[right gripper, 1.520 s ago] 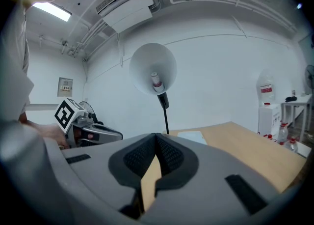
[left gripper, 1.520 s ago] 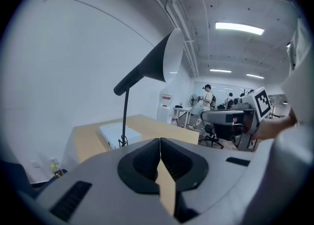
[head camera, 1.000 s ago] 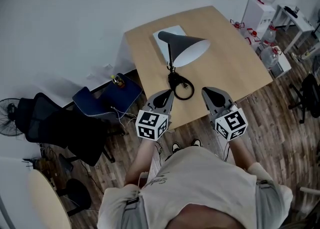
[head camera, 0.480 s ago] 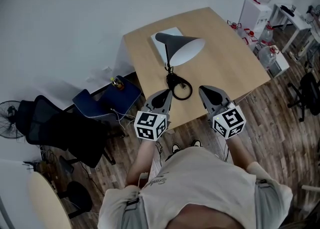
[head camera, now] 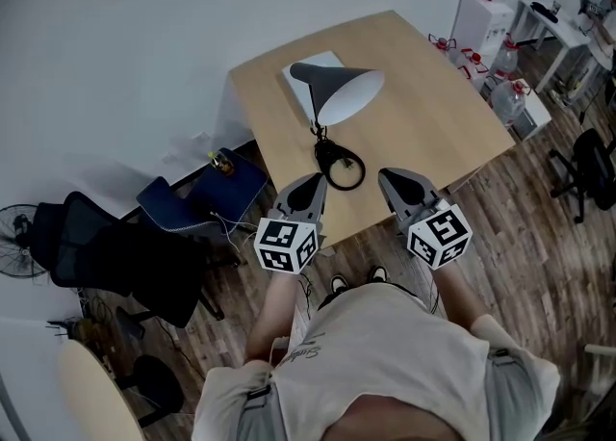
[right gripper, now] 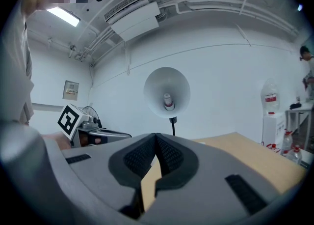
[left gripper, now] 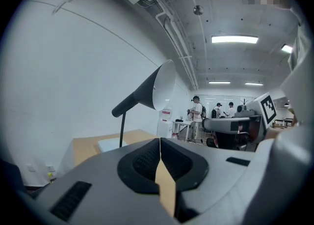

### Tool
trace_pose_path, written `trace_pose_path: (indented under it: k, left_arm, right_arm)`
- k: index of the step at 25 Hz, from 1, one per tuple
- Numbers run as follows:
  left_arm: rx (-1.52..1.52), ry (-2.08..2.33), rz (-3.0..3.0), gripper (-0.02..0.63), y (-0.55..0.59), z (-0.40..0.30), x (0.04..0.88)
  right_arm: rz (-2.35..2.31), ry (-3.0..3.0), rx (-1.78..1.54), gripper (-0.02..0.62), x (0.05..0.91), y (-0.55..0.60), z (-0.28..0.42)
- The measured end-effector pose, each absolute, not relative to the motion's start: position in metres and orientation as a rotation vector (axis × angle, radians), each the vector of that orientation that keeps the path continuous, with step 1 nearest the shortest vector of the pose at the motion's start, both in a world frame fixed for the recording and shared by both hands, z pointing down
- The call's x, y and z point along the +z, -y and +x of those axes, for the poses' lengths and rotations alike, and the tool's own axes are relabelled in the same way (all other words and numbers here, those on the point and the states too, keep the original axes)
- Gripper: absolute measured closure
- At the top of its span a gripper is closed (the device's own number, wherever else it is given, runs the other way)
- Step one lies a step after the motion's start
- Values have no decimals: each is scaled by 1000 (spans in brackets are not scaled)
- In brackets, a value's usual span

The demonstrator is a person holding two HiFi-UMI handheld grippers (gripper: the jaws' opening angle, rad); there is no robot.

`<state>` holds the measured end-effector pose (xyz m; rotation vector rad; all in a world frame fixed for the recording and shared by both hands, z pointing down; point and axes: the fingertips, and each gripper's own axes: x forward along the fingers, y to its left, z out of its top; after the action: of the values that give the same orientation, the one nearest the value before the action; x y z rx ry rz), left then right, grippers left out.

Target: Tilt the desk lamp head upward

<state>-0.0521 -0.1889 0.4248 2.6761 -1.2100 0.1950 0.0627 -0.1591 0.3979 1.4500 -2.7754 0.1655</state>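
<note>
My left gripper (head camera: 316, 184) and right gripper (head camera: 387, 180) have their jaws closed on nothing, beside the tabletop (head camera: 433, 131). In both gripper views my jaws hide the desk lamp's (head camera: 339, 94) base.

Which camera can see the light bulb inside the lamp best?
The right gripper view: it looks straight into the lamp head, so the bulb shows. The left gripper view shows the lamp head side-on, no bulb. The head view sees it from above, bulb unclear.

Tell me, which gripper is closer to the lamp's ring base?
Left, narrowly. The left gripper sits right beside the lamp base, on its left; the right gripper stands slightly farther off, on its right.
</note>
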Motion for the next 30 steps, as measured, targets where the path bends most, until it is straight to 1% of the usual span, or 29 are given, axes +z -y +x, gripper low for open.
trace_pose_path:
  k: [16, 30]
  left_arm:
    - [181, 1181, 2676, 591, 196, -53, 433]
    - [193, 1121, 2683, 591, 202, -49, 442]
  right_arm:
    - [1455, 2752, 95, 600, 398, 168, 56]
    - [1449, 2740, 163, 600, 414, 175, 47]
